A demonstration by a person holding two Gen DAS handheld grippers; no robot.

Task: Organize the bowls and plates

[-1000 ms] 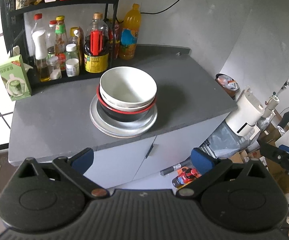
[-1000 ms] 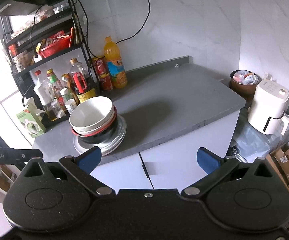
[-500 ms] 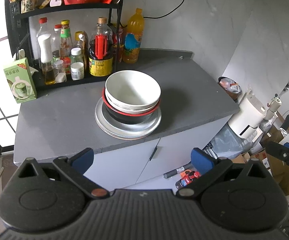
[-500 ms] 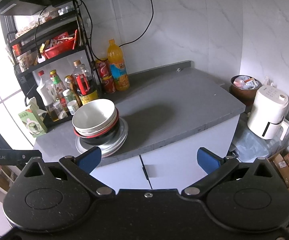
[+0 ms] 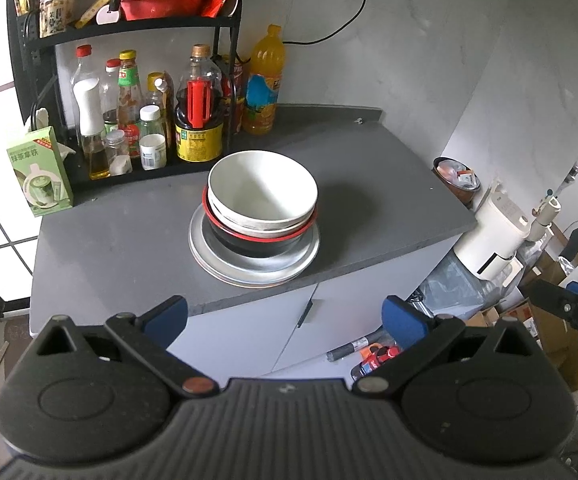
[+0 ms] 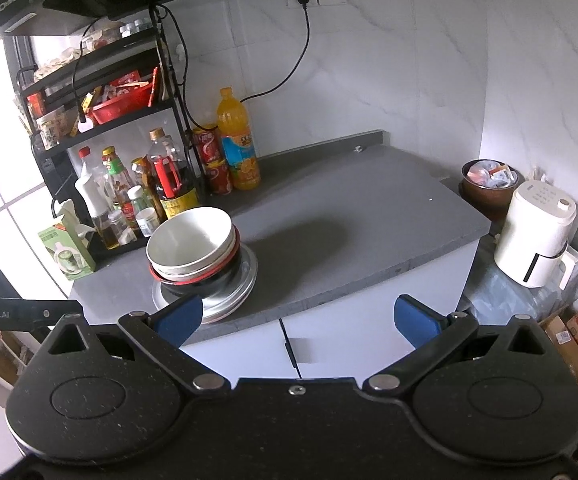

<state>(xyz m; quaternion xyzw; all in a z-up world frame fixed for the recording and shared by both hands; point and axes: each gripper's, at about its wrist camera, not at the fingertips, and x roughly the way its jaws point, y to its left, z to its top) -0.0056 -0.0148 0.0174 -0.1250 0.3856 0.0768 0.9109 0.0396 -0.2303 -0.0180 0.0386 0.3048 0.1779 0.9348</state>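
I'm holding both grippers, left (image 5: 285,316) and right (image 6: 295,316), spread wide and empty, well back from the nested white bowls (image 5: 263,192) on round metal plates (image 5: 249,270), ready to approach.

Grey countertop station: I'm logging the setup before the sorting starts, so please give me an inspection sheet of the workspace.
Surface: grey stone countertop, bare around the stack.
Job's things: white ceramic bowls nested in a red-rimmed black bowl, on stacked round metal plates.
Clutter: black wire rack of sauce bottles, orange drink bottle, green carton.
Grippers: left tool and right tool open, empty, short of the counter.
Cables: black cord plugged into the wall socket.
Surroundings: white appliance, cardboard boxes on the floor.
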